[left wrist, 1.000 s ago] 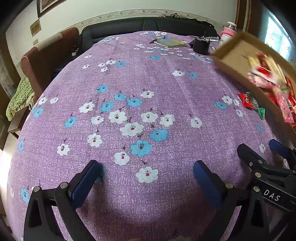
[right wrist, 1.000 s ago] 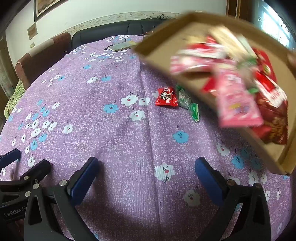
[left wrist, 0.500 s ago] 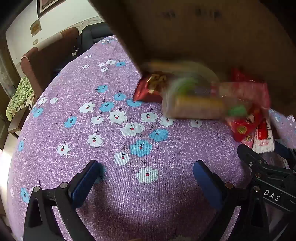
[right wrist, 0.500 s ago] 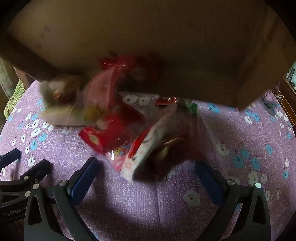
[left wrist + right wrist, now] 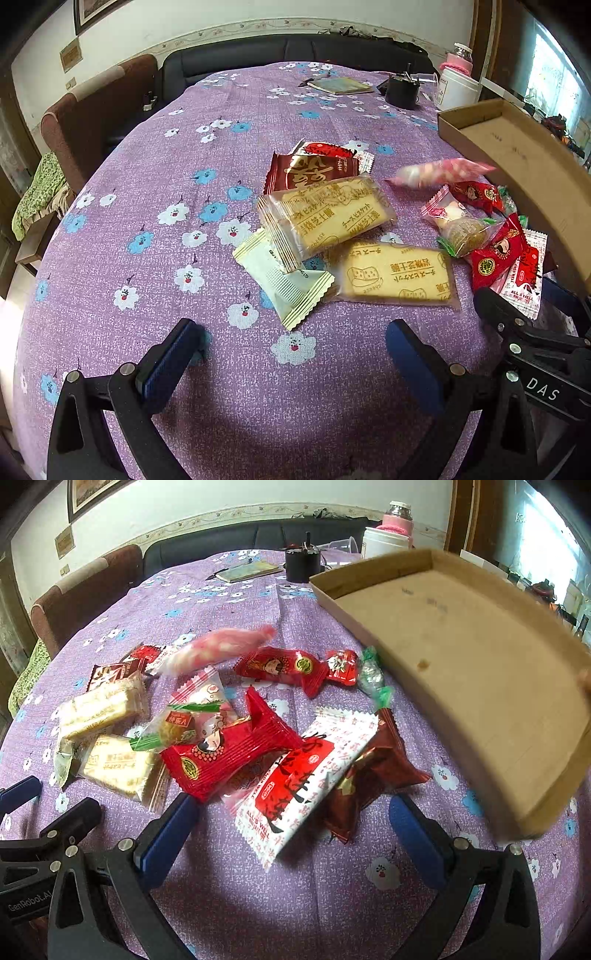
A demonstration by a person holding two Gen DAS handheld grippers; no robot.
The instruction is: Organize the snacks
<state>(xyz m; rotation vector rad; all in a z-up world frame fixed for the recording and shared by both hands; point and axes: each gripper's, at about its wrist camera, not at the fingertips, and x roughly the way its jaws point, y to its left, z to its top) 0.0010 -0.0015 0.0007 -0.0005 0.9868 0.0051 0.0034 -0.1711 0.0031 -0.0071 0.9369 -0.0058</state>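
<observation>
Two grippers hover low over the purple flowered tablecloth (image 5: 155, 206), both with jaws spread wide and nothing between them. The left gripper (image 5: 291, 354) has only bare cloth in its gap, with a pale green packet (image 5: 284, 280) just ahead of it. The right gripper (image 5: 291, 827) stands with its left pad tip touching or just beside a red candy wrapper (image 5: 229, 753), and a white-and-red packet (image 5: 295, 786) reaches down into the gap without being pinched.

Snacks lie scattered on the cloth — two clear-wrapped cheese biscuits (image 5: 328, 218), one propped on the other, sit at the left of the heap, a dark red packet (image 5: 310, 170) behind them. A pink packet (image 5: 218, 650) is blurred; whether it rests on the cloth I cannot tell.

From the right wrist, the cardboard tray (image 5: 480, 686) shows tilted and off the cloth, empty, with a fingertip at its right edge; the left wrist shows only its near wall and part of its floor (image 5: 517, 162). At the far end stand a black cup (image 5: 301, 566) and a white jar (image 5: 456, 88).
</observation>
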